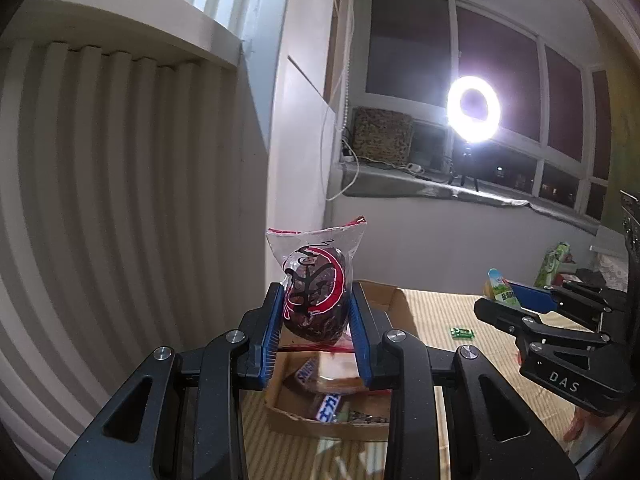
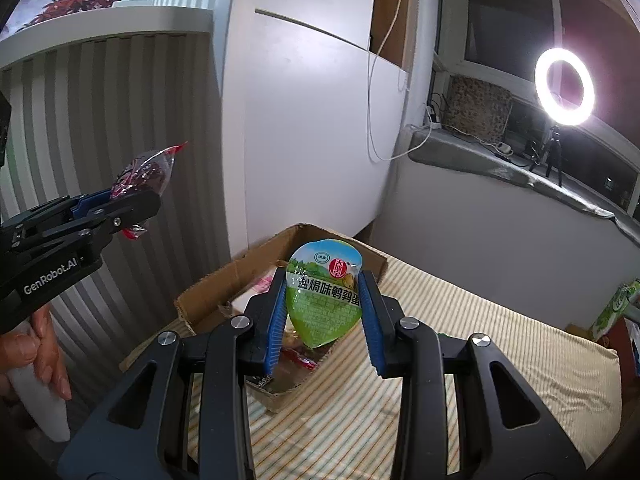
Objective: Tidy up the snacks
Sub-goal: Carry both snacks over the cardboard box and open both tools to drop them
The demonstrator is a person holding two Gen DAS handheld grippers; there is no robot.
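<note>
In the left wrist view, the left gripper (image 1: 316,332) clamps a clear red-printed snack packet (image 1: 316,288) above a cardboard box (image 1: 384,292) containing a Snickers bar (image 1: 306,376); "DAS" marks the right gripper (image 1: 500,294). In the right wrist view, that gripper clamps a green quail-egg pouch (image 2: 324,300) over the box; the other gripper reads "GenRobot.AI".

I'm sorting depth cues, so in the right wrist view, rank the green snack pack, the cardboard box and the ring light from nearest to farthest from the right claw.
1. Green snack pack: gripped in the right claw.
2. Cardboard box: just beyond and below, on the striped surface.
3. Ring light: far upper right, on the windowsill.
</note>
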